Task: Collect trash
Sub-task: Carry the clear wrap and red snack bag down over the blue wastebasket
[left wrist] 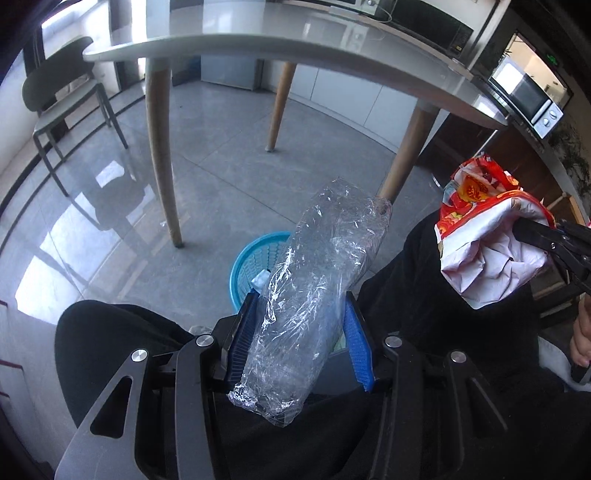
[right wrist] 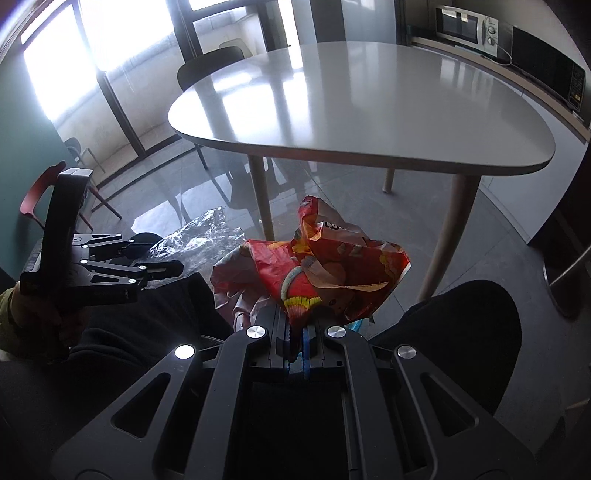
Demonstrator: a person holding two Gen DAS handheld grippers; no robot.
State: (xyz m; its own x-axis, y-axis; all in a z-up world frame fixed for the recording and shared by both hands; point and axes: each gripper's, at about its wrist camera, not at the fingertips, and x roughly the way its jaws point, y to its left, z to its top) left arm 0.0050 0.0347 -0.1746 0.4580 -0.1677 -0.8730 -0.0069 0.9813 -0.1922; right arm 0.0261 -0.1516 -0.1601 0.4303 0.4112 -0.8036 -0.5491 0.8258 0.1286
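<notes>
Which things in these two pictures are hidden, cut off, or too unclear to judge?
- Blue basket, left wrist view: the crushed clear bottle in the left gripper covers most of it, so its contents stay unknown. In the right wrist view only a sliver shows.
- Red snack bag, right wrist view: the print is crumpled and unreadable.
- Right gripper: its fingertips are buried in the bag.
- Microwave: dial markings too small.

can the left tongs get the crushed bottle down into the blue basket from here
Probably yes. The left tongs grip the crushed bottle right above the blue basket, which sits on the floor between the person's knees; nothing visible blocks its open top.
</notes>
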